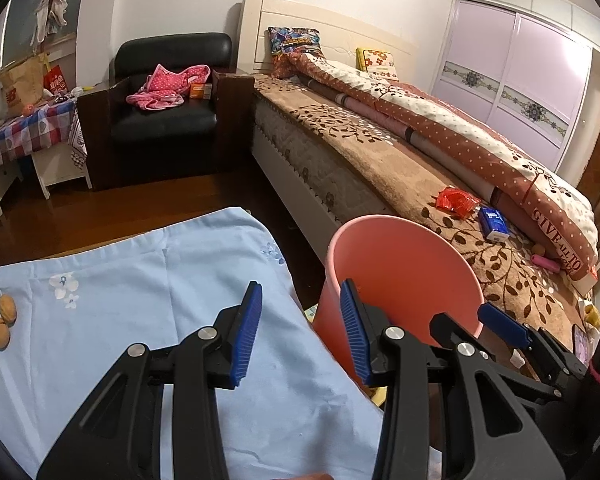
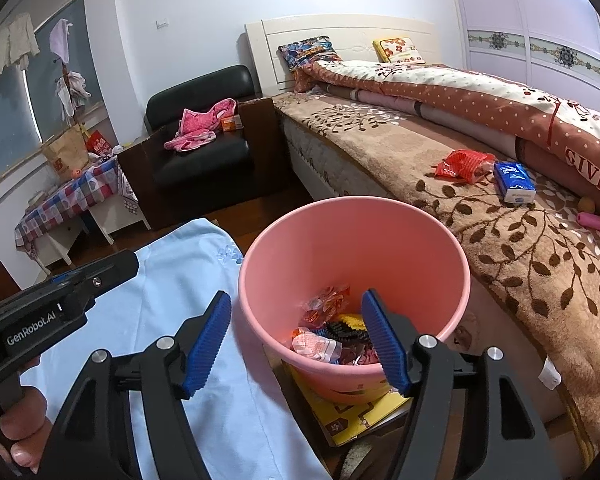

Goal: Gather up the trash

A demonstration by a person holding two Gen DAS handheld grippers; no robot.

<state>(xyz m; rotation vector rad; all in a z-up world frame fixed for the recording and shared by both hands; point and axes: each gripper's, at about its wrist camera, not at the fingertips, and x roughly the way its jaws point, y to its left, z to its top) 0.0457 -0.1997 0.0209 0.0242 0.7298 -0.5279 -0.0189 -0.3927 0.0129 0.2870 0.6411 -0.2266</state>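
Trash in bin: crumpled wrappers [image 2: 324, 332] lie at the bottom of the pink bin [image 2: 420, 256], directly beneath the right tool [image 2: 296, 336].
Right tool: jaws spread wide with nothing between the pads; it hangs over the bin's near rim, one finger outside the wall and one over the inside.
Left tool: [image 1: 300, 328] jaws parted and empty, poised over the edge of the blue-clothed worktop [image 1: 140, 280], beside the bin.
Step in hand, as I judge it: a release into the bin, with the next pickup to plan.
Doing it well: lift the right tool straight up clear of the rim before swinging away, so a finger does not catch the wall and tip the bin.
Trash left to collect: a red wrapper [image 2: 464, 165] lies on the bed [image 2: 520, 264], well apart from the bin, just beside a blue tissue pack [image 2: 514, 182].
Approach advice: come at the wrapper from above and close on a raised fold, not the flat edge.
Uncertain items: two walnuts [image 1: 2, 320] sit on the worktop's far left; whether they count as trash is hard to say.
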